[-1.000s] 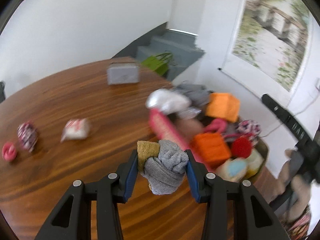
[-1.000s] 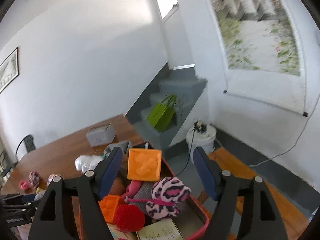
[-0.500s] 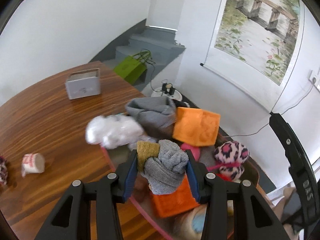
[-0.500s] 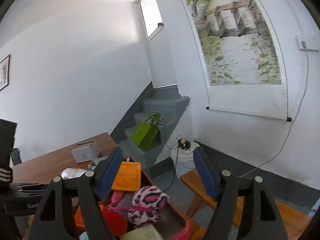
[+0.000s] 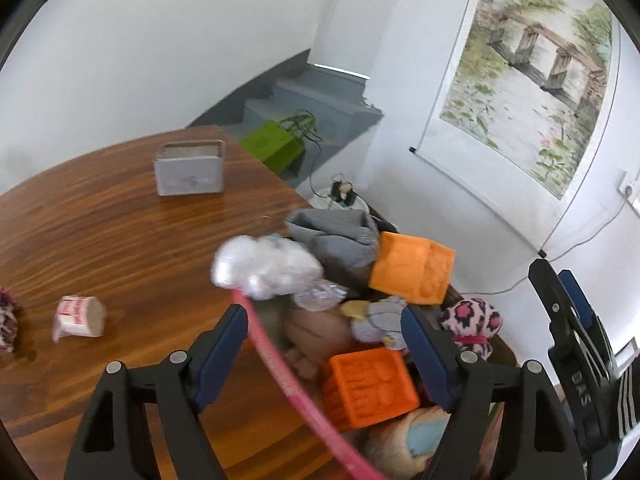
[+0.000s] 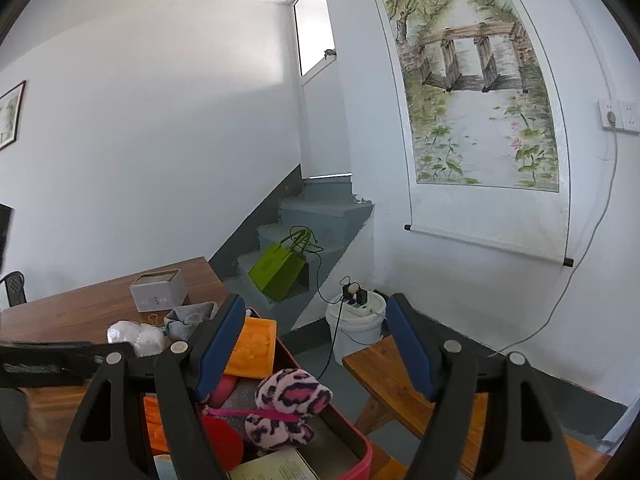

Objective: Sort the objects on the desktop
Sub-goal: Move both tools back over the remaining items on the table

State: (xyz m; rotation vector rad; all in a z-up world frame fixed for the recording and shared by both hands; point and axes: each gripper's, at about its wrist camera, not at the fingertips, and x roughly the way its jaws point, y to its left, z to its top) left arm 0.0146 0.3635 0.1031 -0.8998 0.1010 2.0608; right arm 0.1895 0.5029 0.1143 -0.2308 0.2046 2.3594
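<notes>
My left gripper [image 5: 324,322] is open and empty above the pink-rimmed basket [image 5: 276,360]. The grey sock roll with a yellow cuff [image 5: 376,320] lies in the basket just beyond its fingers, among two orange blocks [image 5: 368,388], a grey cloth [image 5: 336,236], a white crumpled bag [image 5: 264,266] and a pink leopard plush [image 5: 470,320]. My right gripper [image 6: 316,340] is open and empty, held above the basket's far end [image 6: 360,440]; the leopard plush [image 6: 288,400] lies below it.
On the wooden table [image 5: 100,240] lie a small white and red cup on its side [image 5: 78,316], a grey box [image 5: 188,168] and a patterned plush at the left edge [image 5: 6,320]. A wooden bench [image 6: 400,380], white bucket [image 6: 356,320] and green bag [image 6: 280,266] stand beyond the table.
My left gripper opened and let go of the grey sock roll, which now lies in the basket. The right gripper tilted up a little and stayed open.
</notes>
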